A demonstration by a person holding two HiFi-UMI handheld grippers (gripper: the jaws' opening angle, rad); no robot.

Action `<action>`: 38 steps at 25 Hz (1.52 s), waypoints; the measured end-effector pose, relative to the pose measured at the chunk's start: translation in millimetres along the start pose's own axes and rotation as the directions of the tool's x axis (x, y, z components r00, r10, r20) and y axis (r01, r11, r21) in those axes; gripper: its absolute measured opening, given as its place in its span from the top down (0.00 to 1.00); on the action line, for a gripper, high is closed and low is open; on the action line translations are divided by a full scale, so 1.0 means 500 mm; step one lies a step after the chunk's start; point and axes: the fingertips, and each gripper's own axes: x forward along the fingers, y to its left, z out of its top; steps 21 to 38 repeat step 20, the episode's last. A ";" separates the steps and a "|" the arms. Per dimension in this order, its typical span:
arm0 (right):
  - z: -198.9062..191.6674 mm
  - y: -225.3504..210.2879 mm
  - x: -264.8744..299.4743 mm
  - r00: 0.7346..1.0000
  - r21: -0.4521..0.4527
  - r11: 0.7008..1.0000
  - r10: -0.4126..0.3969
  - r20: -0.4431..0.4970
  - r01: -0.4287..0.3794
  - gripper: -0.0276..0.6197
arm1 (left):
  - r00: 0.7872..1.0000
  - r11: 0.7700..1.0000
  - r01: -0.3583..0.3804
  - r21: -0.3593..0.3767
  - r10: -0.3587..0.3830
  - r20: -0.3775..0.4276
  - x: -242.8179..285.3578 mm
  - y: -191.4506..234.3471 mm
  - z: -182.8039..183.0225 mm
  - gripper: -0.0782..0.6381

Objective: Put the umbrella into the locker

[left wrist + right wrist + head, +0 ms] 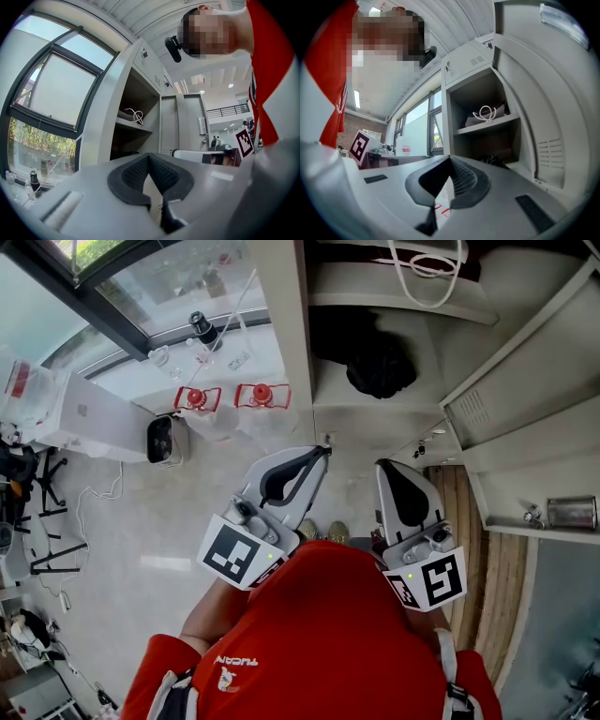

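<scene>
The black umbrella [380, 367] lies folded on the lower shelf of the open grey locker [375, 409]. In the right gripper view the umbrella [496, 161] shows as a dark bundle in that same compartment. My left gripper [324, 451] points at the locker's left edge, shut and empty. My right gripper [382, 466] is beside it, just in front of the compartment, also shut and empty. Neither touches the umbrella. In their own views the left gripper [149, 157] and right gripper [450, 160] show pads meeting at the tips.
A white cable [427, 268] lies on the shelf above the umbrella. The locker door [525, 395] stands open to the right. Two red-and-white items [230, 397], a dark bottle [203, 329] and a white box [89, 418] sit by the window at left.
</scene>
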 end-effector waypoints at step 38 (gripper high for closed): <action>-0.006 0.007 0.000 1.000 -0.029 1.000 0.006 -0.029 -0.007 0.95 | 1.000 1.000 0.029 -0.007 -0.029 0.007 0.006 -0.012 -0.004 0.88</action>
